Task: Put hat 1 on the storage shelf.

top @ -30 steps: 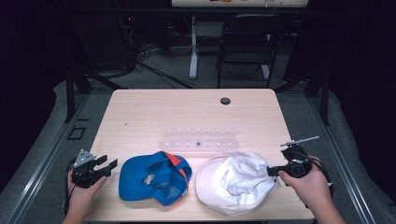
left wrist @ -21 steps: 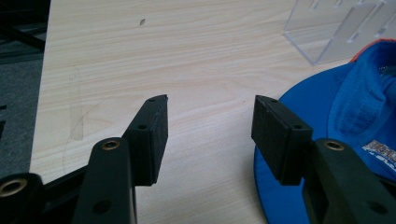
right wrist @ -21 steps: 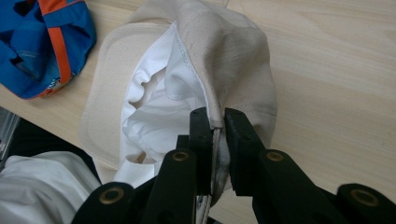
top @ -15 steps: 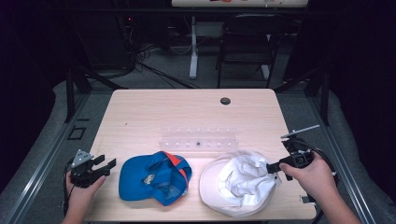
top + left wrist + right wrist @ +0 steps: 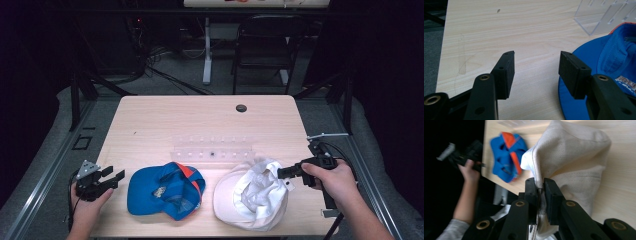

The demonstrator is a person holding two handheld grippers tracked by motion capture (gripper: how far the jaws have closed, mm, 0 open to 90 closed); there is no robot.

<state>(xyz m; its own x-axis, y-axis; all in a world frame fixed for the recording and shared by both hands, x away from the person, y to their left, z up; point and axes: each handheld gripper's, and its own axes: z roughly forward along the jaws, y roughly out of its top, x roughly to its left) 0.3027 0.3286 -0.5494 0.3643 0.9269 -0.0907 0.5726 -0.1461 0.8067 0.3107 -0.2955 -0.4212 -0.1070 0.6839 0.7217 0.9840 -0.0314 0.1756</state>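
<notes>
While the right tongs (image 5: 539, 192) are pinched tight on the rim of the white cap (image 5: 252, 197), with a fold of cloth drawn up between the jaws, the left tongs (image 5: 536, 67) stand wide apart over bare wood and grip nothing. In the high view the right tongs (image 5: 281, 172) bite the cap at its three o'clock edge, and the cap lies at about five o'clock on the desk (image 5: 165, 125). The left tongs (image 5: 114, 178) hover near the eight o'clock corner, just beside the brim of the blue cap (image 5: 165, 190), not touching it.

The step in hand looks like lifting or opening the white cap by its rim. To do it well, I would keep the pinch on the stitched edge, not the thin crown cloth, and raise it slowly so the fabric does not slide out. The free tongs could steady the far side if the cap sags.

Beyond the caps, toward twelve o'clock, sits a clear plastic rack (image 5: 212, 150); its slots are hard to make out. The white cap's brim is folded under and hidden. The blue cap's logo is too small to read, and the desk's near edge is cut off.
</notes>
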